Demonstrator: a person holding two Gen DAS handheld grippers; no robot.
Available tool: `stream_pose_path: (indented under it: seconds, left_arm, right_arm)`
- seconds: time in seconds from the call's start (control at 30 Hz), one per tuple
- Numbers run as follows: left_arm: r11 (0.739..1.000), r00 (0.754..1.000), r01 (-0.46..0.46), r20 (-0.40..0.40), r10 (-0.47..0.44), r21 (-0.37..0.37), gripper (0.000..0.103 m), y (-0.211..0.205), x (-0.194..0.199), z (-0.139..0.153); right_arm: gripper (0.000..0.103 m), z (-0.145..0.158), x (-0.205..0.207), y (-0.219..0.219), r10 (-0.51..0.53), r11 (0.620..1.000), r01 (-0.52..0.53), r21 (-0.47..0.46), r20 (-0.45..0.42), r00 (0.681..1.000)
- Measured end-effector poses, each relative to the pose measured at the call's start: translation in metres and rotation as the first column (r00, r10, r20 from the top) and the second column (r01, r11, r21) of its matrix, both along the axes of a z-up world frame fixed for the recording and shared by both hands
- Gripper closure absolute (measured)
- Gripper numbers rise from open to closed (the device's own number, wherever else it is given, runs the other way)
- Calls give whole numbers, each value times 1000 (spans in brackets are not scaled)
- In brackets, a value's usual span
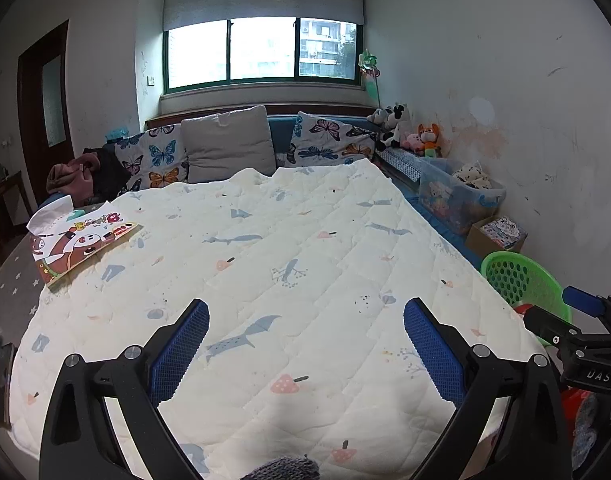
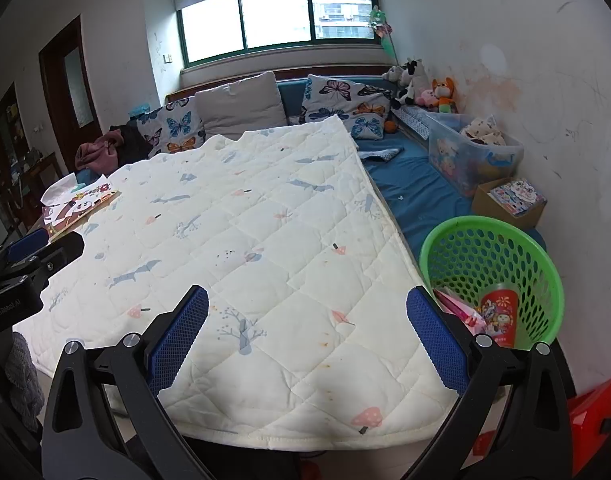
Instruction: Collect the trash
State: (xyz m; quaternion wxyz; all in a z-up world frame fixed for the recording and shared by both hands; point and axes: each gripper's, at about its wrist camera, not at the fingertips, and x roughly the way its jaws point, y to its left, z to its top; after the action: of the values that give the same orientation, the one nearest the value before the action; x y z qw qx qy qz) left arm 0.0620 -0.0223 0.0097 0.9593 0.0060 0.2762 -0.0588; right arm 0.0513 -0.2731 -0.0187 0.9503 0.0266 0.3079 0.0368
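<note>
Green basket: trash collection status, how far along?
Done: the green basket beside the quilt already holds a red cup and a pink wrapper.
In hand: nothing; the left gripper and right gripper both hover with jaws open.
Left: the white paper by the picture book looks like the only remaining candidate.

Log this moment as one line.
left gripper: open, empty | right gripper: open, empty | green basket: holds red cup, wrappers | quilt: book
</note>
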Motion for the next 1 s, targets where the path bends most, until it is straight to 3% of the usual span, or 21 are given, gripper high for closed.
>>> stream_pose_path:
  seconds: [1.0]
  left_arm:
    - [1000, 1000, 14, 16, -14, 9, 8, -11, -4, -1]
  right_arm:
    - [4, -1, -1, -2, -9, 1000, 9, -4, -1, 1000]
